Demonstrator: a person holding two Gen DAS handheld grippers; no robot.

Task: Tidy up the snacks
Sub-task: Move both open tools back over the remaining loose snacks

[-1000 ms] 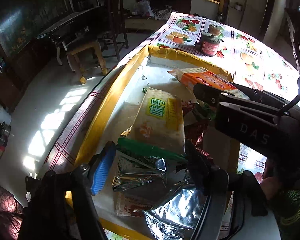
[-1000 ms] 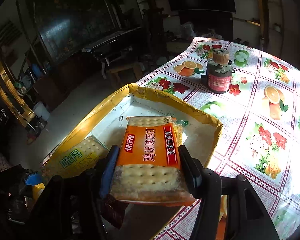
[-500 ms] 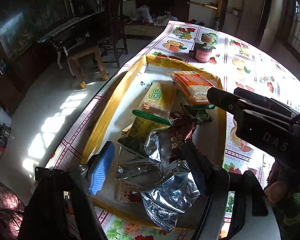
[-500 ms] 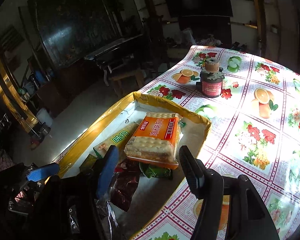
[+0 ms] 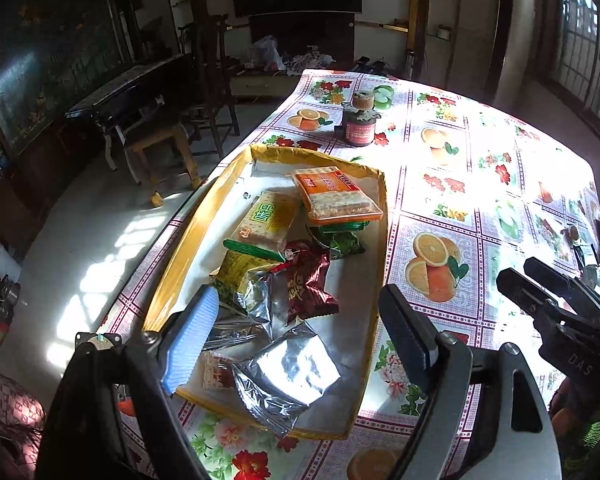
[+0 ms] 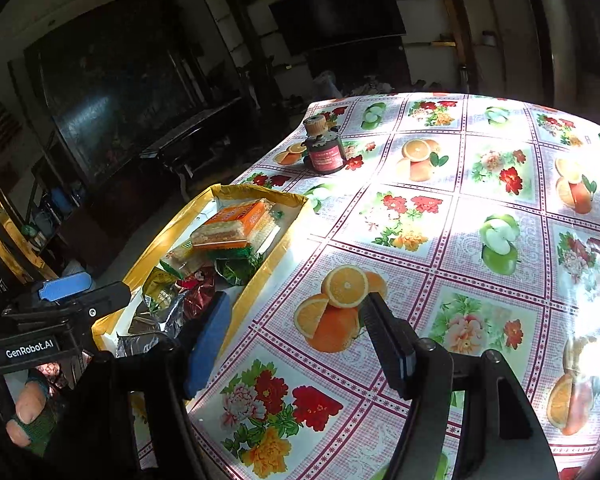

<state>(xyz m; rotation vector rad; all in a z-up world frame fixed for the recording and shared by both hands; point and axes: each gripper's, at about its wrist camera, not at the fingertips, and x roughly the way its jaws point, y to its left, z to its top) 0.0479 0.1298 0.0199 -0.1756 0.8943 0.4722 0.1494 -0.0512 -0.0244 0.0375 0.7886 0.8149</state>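
The left gripper [image 5: 300, 332] hangs over the near end of the yellow-rimmed cardboard tray [image 5: 180, 240], fingers spread, holding nothing. Inside lie two flat cracker packs, one green-edged [image 5: 266, 222], one orange [image 5: 336, 196], among crinkled foil wrappers [image 5: 296, 372]. The right gripper [image 6: 296, 340] hovers above the glossy fruit-print tablecloth [image 6: 460, 240], likewise spread and bare.

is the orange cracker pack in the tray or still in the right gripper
In the tray. The orange cracker pack lies on other snacks at the yellow tray's far end; the right gripper is open, empty, over the tablecloth.
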